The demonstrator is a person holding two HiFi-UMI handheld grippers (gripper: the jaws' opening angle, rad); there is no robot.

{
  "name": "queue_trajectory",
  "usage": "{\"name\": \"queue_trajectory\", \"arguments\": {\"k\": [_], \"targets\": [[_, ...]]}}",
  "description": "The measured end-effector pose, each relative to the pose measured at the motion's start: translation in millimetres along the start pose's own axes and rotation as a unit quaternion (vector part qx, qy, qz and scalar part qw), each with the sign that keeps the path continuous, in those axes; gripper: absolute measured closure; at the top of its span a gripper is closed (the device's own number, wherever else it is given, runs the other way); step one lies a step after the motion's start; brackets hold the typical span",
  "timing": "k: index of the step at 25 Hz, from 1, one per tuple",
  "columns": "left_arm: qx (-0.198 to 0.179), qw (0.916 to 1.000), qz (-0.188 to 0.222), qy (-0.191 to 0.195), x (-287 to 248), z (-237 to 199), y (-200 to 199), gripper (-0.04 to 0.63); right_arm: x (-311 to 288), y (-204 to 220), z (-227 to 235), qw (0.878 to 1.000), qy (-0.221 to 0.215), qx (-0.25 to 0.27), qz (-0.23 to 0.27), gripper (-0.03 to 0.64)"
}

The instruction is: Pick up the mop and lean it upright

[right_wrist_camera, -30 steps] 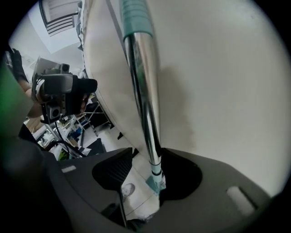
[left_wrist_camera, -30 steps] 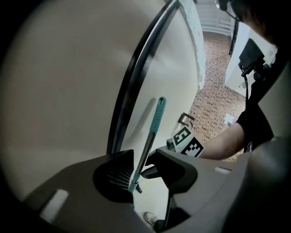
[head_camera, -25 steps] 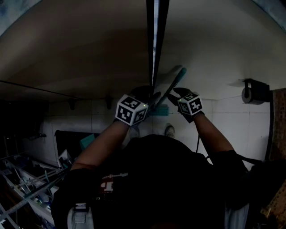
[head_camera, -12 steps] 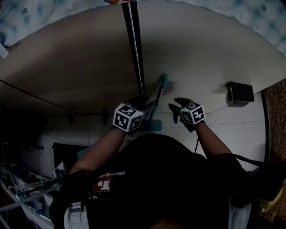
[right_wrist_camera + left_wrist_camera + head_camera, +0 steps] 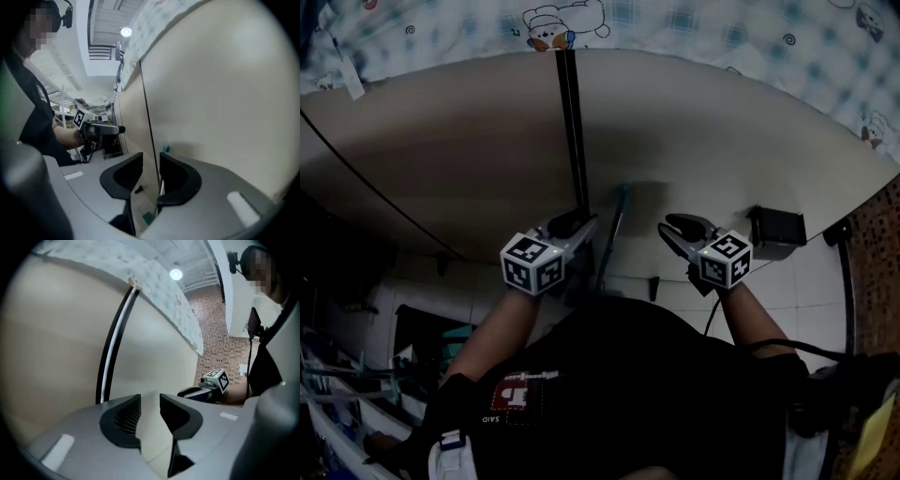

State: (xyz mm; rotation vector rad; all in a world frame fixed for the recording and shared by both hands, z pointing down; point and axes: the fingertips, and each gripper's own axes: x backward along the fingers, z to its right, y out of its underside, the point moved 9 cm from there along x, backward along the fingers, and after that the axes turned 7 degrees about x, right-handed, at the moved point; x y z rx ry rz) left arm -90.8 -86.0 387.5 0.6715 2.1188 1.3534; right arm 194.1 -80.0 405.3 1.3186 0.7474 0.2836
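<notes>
Grippers, two, flank one mop [image 5: 617, 220]: left gripper [image 5: 581, 223], right gripper [image 5: 670, 226]; jaws apart, just narrowing, seemingly nothing between.

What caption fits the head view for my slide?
Mop handle leans on the beige wall beside a black vertical strip.

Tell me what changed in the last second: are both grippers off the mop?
Both grippers drew away from the mop handle: the left gripper and right gripper now sit clear on either side of it, their jaws just closing partway with nothing held between them. The mop handle stayed leaning on the wall beside the dark strip.
</notes>
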Motion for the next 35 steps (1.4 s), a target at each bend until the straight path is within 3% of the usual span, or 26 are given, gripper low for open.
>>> {"name": "queue_trajectory", "arguments": {"k": [5, 7, 12, 24, 35], "targets": [[-0.015, 0.9964, 0.078, 0.029, 32.3, 14.7, -56.1, 0.510, 26.6, -59.7, -14.7, 0.997, 0.006, 0.019, 0.079, 0.601], [-0.014, 0.9952, 0.086, 0.045, 46.0, 15.7, -68.9, 0.529, 28.4, -74.6, -22.0, 0.995, -0.001, 0.001, 0.100, 0.603], [-0.030, 0.9945, 0.069, 0.074, 67.1, 9.4, -78.6, 0.529, 25.6, -87.9, -39.6, 0.994, 0.010, -0.008, 0.109, 0.604], [-0.017, 0.9931, 0.041, 0.108, 82.4, -22.3, -72.7, 0.529, -4.5, -85.4, -69.8, 0.995, 0.038, -0.024, 0.087, 0.604], [0.000, 0.9934, 0.035, 0.110, 82.2, -33.8, -72.9, 0.529, -22.2, -94.6, -73.4, 0.997, 0.029, -0.015, 0.066, 0.604]]}}
